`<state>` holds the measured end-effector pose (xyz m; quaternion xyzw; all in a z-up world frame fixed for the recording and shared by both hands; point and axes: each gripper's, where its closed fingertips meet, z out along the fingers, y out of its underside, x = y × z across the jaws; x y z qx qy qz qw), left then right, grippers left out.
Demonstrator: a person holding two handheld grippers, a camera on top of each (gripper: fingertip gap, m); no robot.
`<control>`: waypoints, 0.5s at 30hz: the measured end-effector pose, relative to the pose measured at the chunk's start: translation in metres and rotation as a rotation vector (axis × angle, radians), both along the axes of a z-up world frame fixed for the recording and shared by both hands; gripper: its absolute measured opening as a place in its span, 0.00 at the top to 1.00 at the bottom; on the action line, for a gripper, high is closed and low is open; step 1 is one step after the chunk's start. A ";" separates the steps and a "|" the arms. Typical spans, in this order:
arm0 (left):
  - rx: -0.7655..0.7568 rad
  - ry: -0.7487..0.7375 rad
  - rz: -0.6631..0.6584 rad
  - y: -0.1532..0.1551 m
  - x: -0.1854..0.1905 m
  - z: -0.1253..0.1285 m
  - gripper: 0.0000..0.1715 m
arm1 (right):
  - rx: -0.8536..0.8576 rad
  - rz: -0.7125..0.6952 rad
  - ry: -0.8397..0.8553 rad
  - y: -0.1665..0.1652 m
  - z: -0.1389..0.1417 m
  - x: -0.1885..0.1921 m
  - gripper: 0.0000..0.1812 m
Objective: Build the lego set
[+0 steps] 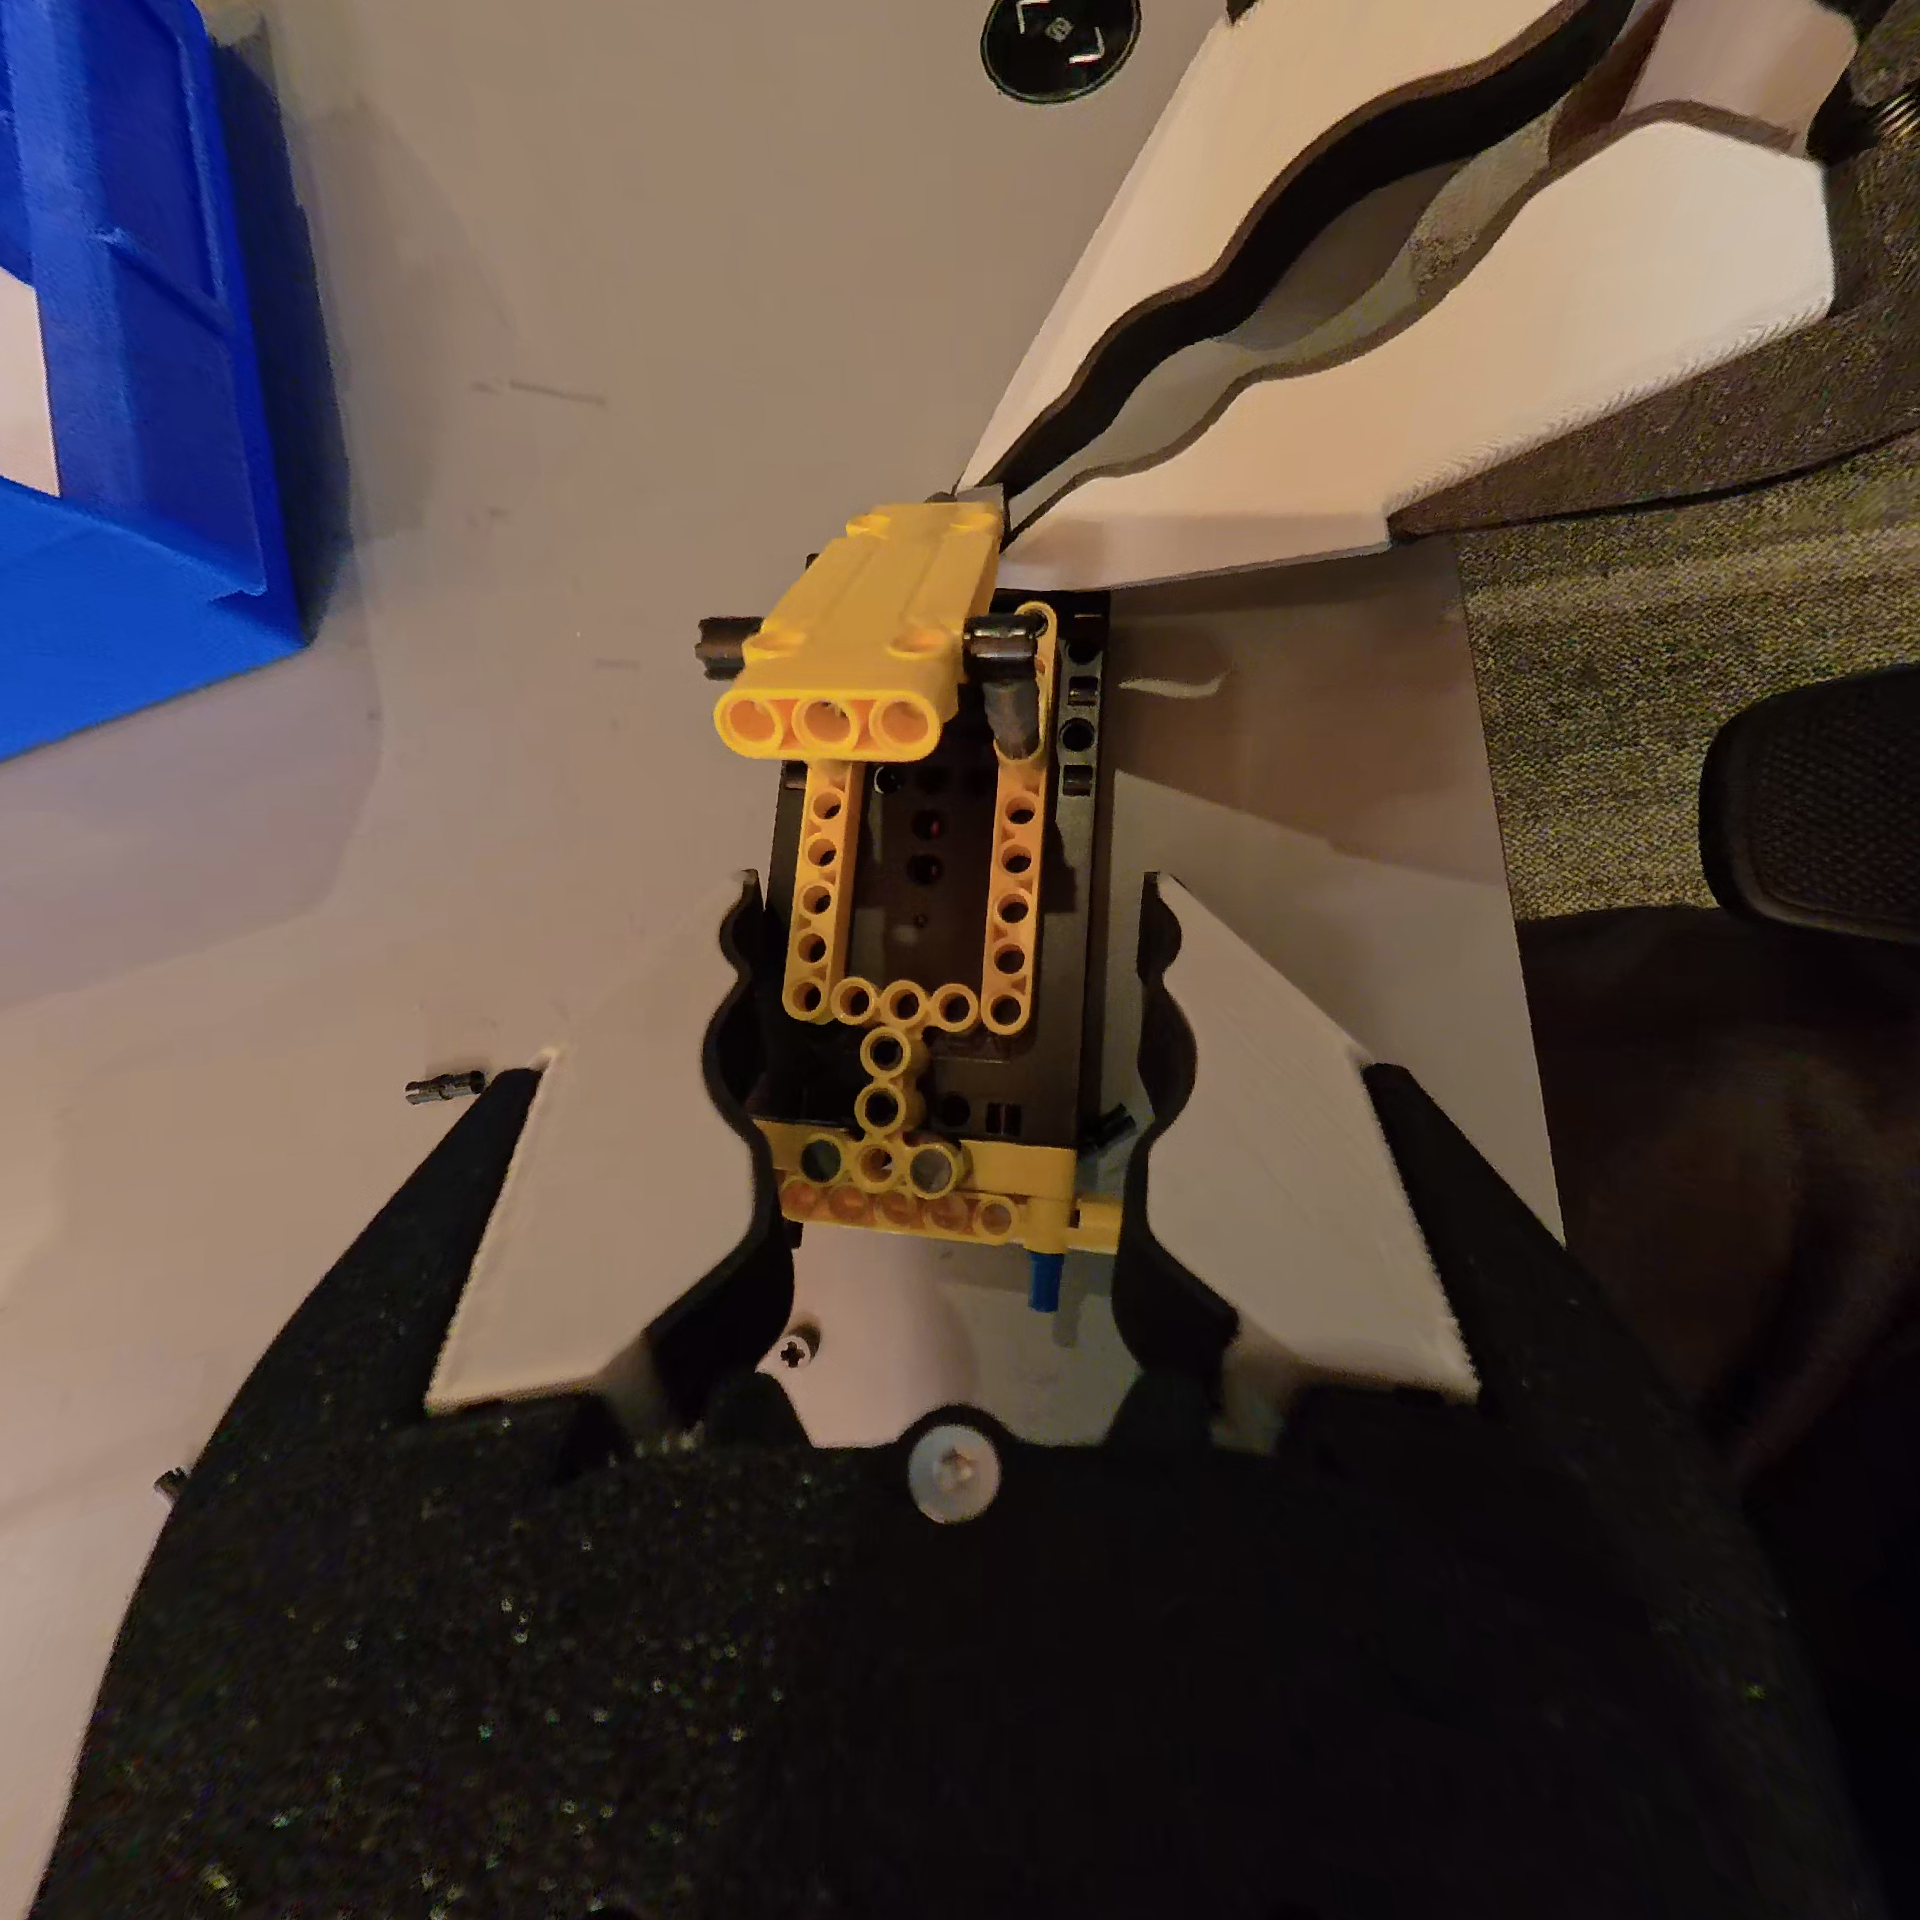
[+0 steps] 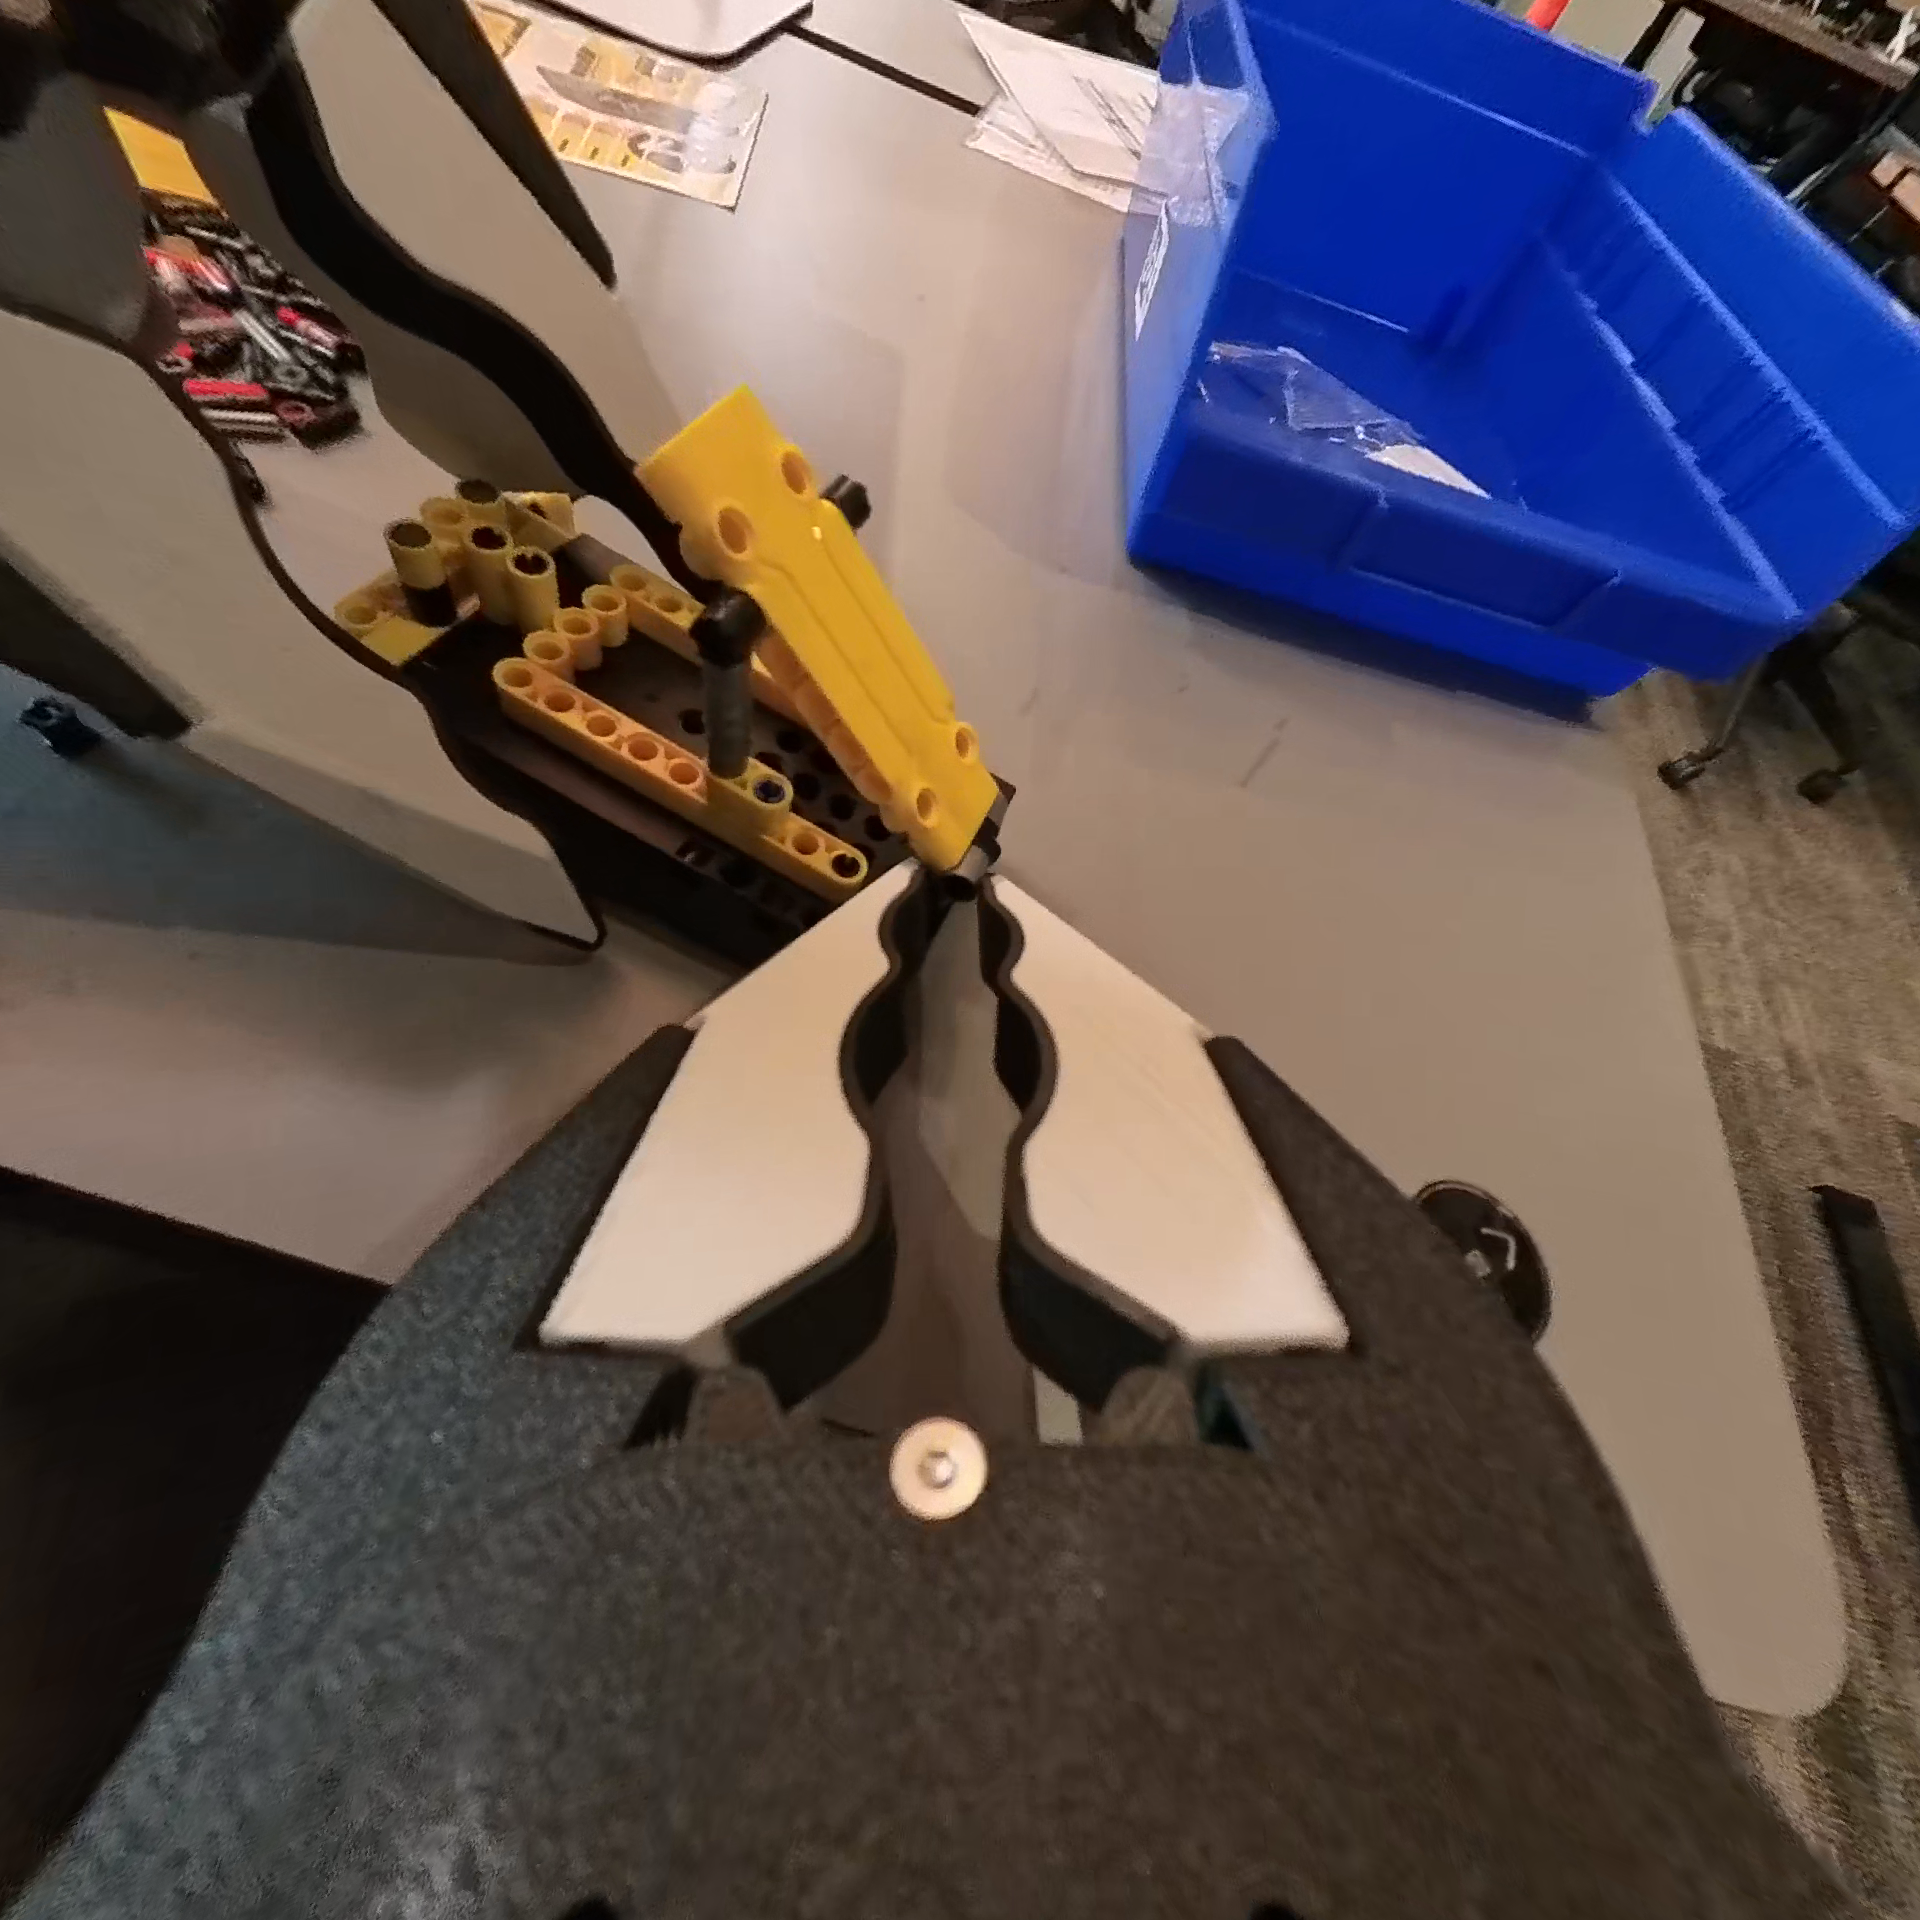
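A black base block with yellow holed beams on top (image 1: 914,904) rests on the grey table. My left gripper (image 1: 945,935) is shut on this assembly, one finger on each side of the black base. It also shows in the right wrist view (image 2: 644,727), held by the left fingers (image 2: 436,343). A flat yellow panel (image 1: 868,613) with black pins tilts over the far end of the assembly. My right gripper (image 2: 951,883) is shut on the panel (image 2: 842,644) at its near end, tips pinching a dark pin there. In the left wrist view the right gripper (image 1: 987,504) reaches in from the upper right.
A blue bin (image 2: 1455,416) stands on the table (image 2: 1299,987), also showing at the left of the left wrist view (image 1: 125,364). A loose black pin (image 1: 445,1087) lies by my left finger. Printed sheets (image 2: 644,104) and a pile of parts (image 2: 249,343) lie farther off. Table edge and carpet (image 1: 1621,675) are close. Across from one pair of fingers to the other is roughly 6 cm.
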<state>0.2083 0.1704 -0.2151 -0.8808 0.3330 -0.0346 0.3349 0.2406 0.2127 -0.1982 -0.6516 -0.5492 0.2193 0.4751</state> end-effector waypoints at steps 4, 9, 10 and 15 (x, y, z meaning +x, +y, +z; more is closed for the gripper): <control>0.002 -0.003 0.003 0.001 -0.001 0.000 0.59 | 0.034 0.015 -0.025 0.001 0.000 -0.001 0.95; 0.000 -0.003 0.001 0.001 -0.001 0.000 0.59 | 0.095 0.035 -0.063 0.002 0.000 -0.001 0.95; 0.001 -0.003 0.001 0.001 -0.001 0.000 0.59 | 0.103 0.040 -0.072 0.002 0.000 -0.001 0.95; 0.003 -0.006 0.005 0.001 -0.001 0.000 0.58 | 0.135 0.047 -0.104 0.003 -0.001 -0.002 0.95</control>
